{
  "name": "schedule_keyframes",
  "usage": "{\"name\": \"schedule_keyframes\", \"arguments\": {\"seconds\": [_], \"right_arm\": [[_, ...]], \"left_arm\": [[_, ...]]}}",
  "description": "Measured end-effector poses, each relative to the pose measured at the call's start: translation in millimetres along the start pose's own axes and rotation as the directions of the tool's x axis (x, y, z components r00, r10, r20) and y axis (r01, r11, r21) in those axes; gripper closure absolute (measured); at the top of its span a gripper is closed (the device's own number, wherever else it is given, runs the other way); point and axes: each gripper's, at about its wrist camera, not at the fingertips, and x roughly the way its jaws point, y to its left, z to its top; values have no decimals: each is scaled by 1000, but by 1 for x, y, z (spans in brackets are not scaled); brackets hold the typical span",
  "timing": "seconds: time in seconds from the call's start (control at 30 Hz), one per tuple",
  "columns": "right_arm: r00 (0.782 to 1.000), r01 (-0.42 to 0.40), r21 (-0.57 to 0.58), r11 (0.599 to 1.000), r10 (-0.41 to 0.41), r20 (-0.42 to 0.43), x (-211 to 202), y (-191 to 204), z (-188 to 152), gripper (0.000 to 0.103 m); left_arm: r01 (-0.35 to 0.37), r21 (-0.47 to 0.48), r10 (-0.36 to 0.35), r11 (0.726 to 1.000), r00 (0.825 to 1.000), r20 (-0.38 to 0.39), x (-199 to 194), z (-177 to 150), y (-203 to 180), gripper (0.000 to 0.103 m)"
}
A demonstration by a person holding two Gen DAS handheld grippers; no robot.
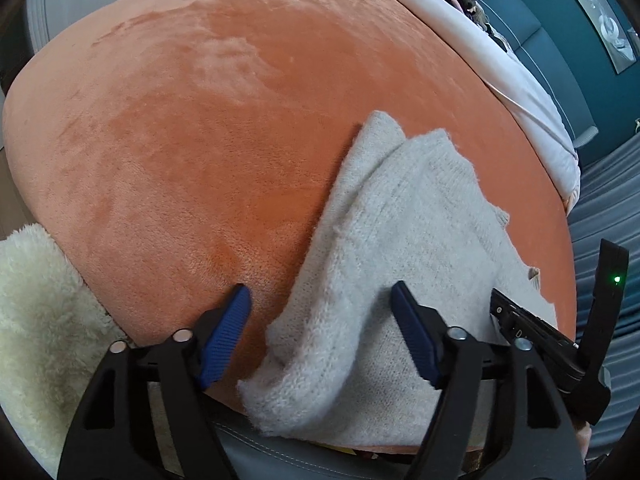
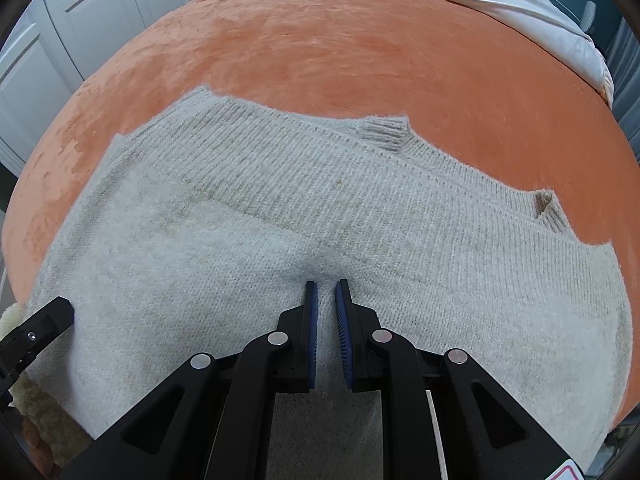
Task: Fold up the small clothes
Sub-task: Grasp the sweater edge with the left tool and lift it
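Slippage was the big risk, imo: the right hand-held gripper (image 2: 327, 292) was nearly closed, pinching a small ridge of the grey knit sweater (image 2: 280, 216), and a thin pinch of loose knit could pull free. The left hand-held gripper (image 1: 320, 300) stood open over the sweater's near edge, gripping nothing, so that side could sag or bunch. Sweater lay spread on the orange blanket (image 2: 360, 48). Count: one sweater, two grippers, one fluffy cream throw (image 1: 40, 300).
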Motion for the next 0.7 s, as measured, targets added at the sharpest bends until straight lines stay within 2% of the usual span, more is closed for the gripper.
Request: {"name": "schedule_keyframes", "arguments": {"seconds": [0.03,0.1,0.17,0.27,0.4,0.53,0.7], "right_arm": [[1000,0,3,1000,0,0,0,1,0,89],[1000,0,6,1000,0,2,0,0,-1,89],[1000,-1,7,1000,1,3,0,0,-1,89],[1000,-6,9,1000,6,3,0,-2,-2,89],[1000,-17,21,1000,17,4,1,-3,-1,89],[999,-39,41,998,39,8,0,-6,-2,89],[997,-78,41,996,77,18,-4,-11,-4,90]], "left_arm": [[21,-4,-21,1000,1000,-3,0,0,-1,53],[34,-8,-34,999,999,-4,3,2,-7,64],[45,10,-45,999,999,-1,1,3,-12,79],[70,27,-70,997,997,17,-9,5,-18,84],[103,64,-106,993,993,51,-27,9,-35,85],[145,123,-155,982,985,73,-46,12,-63,86],[154,226,-179,962,979,95,-62,9,-106,86]]}}
